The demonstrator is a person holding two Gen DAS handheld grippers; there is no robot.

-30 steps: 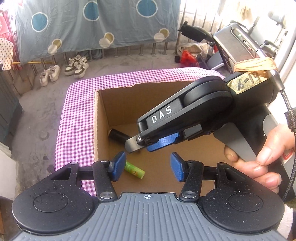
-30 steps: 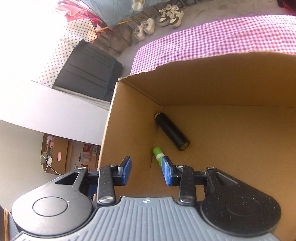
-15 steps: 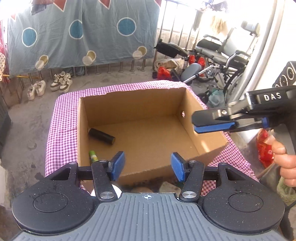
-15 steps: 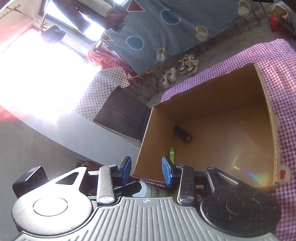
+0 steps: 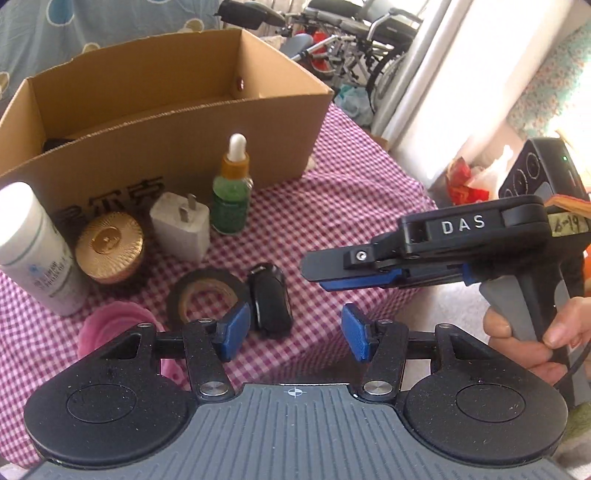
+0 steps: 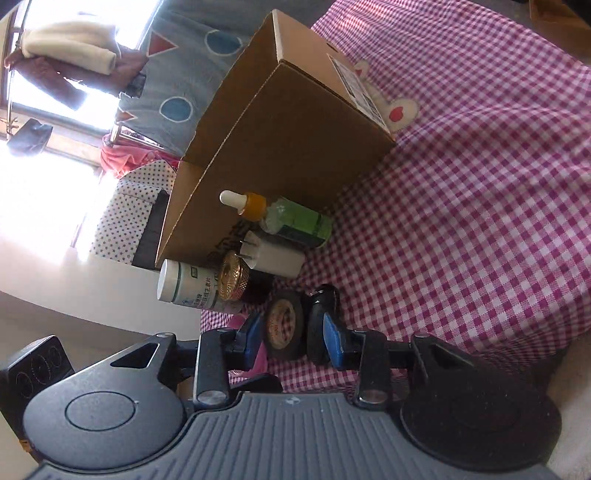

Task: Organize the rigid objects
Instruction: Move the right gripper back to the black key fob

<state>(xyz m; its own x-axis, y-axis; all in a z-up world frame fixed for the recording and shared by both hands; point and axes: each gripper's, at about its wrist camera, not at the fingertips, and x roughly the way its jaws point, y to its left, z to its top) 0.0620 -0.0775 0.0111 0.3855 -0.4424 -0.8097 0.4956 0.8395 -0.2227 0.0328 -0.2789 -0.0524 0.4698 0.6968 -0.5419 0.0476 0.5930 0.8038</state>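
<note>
An open cardboard box (image 5: 166, 122) (image 6: 295, 147) stands at the back of the checked cloth (image 5: 351, 206). In front of it are a white bottle (image 5: 33, 251), a gold-lidded jar (image 5: 109, 247), a white plug charger (image 5: 181, 229) and a green dropper bottle (image 5: 231, 195). Nearer lie a black tape roll (image 5: 205, 295) (image 6: 284, 325) and a small black device (image 5: 271, 299) (image 6: 321, 314). My left gripper (image 5: 295, 332) hovers open just short of the black device, holding nothing. My right gripper (image 5: 317, 273) (image 6: 291, 339) hangs open and empty to the device's right, pointing toward the tape roll.
A pink object (image 5: 122, 332) lies by my left finger. A hand (image 5: 524, 332) holds the right gripper's handle. The table's right edge drops off near a curtain (image 5: 443, 74); wheelchairs (image 5: 351, 33) stand behind the box.
Both grippers have drawn back from over the box and sunk toward the near side of the table. The row of loose items in front of the box has come into view.
</note>
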